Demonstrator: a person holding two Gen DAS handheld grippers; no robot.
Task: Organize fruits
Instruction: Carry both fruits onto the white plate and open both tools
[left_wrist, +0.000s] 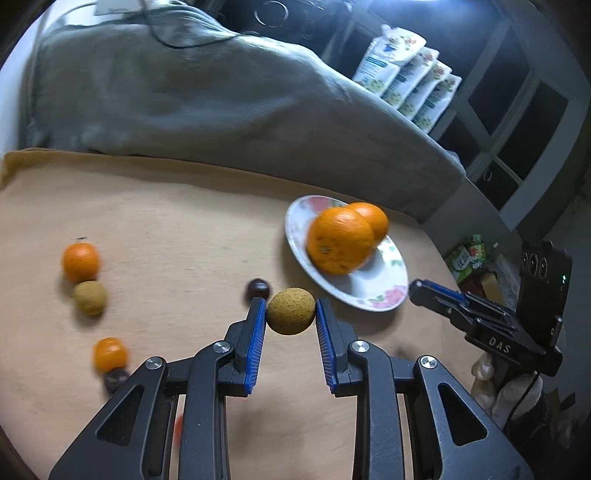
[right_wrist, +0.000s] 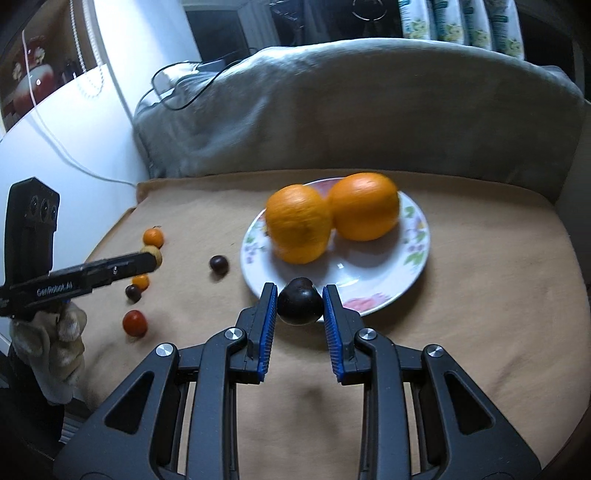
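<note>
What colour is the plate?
White with pink and green flowers on the plate, clearest in the right wrist view.

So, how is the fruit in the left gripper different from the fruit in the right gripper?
The yellow-brown fruit in the left gripper is pale, with a dull, speckled skin; the dark fruit in the right gripper is nearly black, smooth and shiny. The dark one appears dimpled on top; the yellow-brown one looks evenly round. Both are small, round and clamped between blue fingers.

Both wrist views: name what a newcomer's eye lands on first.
Two big oranges sit side by side on a flowered plate on the tan cloth. In front, the left gripper holds a yellow-brown round fruit in its jaws, and the right gripper a dark plum.
</note>
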